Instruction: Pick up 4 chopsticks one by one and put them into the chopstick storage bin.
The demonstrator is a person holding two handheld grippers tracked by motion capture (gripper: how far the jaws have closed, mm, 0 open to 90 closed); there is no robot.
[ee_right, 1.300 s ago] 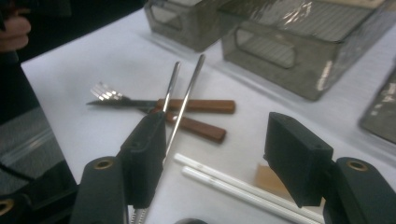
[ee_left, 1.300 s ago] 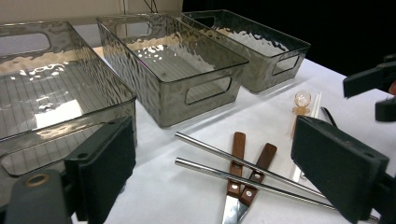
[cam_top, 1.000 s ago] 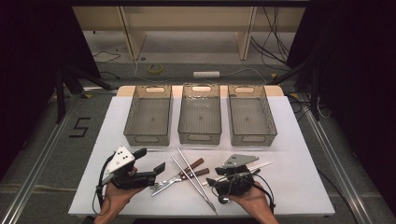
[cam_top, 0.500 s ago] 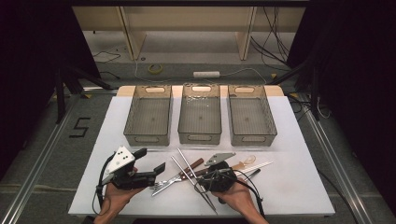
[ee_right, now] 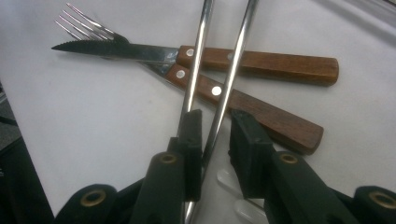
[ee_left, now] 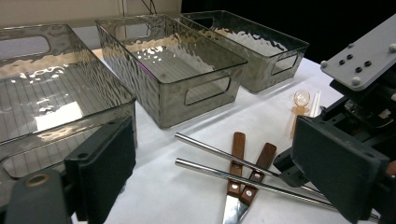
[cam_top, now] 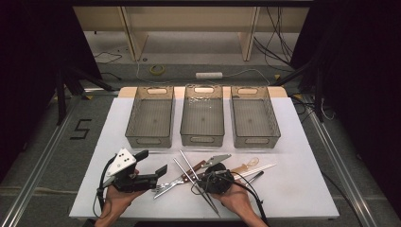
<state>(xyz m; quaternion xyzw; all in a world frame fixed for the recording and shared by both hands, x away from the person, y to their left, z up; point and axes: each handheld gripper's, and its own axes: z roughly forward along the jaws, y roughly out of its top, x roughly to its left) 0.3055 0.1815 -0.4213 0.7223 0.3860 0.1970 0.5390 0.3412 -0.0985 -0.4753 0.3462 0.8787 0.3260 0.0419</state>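
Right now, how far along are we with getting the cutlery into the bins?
Nothing looks sorted: all three bins look empty, and the knife, fork and plastic spoon lie on the table. In hand: the right gripper has just been closing around the metal chopsticks; one chopstick sits between its jaws, grip not clearly firm. The left gripper hangs open, holding nothing. Every piece is left.

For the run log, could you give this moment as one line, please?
right gripper: closing around chopsticks | left gripper: open, idle | bins: empty
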